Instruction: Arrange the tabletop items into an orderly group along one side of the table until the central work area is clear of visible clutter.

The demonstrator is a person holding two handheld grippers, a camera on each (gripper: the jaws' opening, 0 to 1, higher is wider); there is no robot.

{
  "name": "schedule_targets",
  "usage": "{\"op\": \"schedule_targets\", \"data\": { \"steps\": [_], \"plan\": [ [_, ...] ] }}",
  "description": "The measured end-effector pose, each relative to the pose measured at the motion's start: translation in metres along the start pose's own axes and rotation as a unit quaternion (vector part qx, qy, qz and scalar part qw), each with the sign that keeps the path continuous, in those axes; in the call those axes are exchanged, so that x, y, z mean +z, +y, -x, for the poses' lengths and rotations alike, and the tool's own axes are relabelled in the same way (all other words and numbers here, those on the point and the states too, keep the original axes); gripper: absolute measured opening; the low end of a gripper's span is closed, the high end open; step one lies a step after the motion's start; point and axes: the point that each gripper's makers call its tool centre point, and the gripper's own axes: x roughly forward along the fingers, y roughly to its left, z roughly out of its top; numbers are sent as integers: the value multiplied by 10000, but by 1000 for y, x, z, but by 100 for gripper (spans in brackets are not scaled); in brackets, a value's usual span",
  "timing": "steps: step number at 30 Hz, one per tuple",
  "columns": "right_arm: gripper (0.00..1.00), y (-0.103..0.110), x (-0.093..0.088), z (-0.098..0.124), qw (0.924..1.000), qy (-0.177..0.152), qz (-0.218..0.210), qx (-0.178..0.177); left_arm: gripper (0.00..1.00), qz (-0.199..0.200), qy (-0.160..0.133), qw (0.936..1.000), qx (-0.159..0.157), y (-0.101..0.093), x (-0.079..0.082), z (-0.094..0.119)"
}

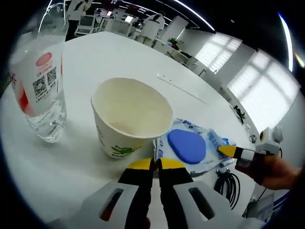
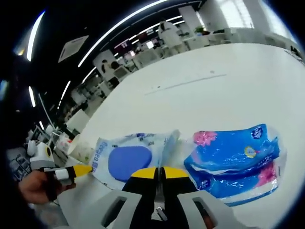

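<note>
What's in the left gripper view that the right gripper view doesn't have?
Left gripper view: a water bottle and the open top of an empty paper cup. A beige sliver in the right gripper view may be that cup.

Right gripper view: a blue tissue pack lying on the white table.

Both: the wipes pack with its blue lid. The left tongs and the right tongs look closed at its edges.
</note>
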Motion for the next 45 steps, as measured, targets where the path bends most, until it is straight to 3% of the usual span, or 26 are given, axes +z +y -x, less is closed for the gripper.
{"op": "schedule_targets", "data": {
  "steps": [5,16,23,34,37,41,45],
  "plan": [
    [5,0,0,4,10000,7,27,-28,8,-44,44,10000,24,4,-1,2],
    [10,8,3,20,9995,-7,309,-28,10,-77,104,9999,16,10,-16,22],
    [11,-2,1,26,9994,-38,330,-58,12,-231,98,9996,125,19,-25,47],
    [12,-24,3,42,9992,-143,327,-163,14,-371,-125,9982,451,56,-6,79],
    [12,-24,-4,49,9992,-166,314,-204,14,-397,-193,9975,560,64,0,87],
    [12,-19,-10,54,9991,-140,349,-209,16,-350,-239,9970,652,69,3,90],
    [14,-20,-6,57,9991,-154,362,-180,19,-374,-260,9960,764,71,5,98]
  ]
}}
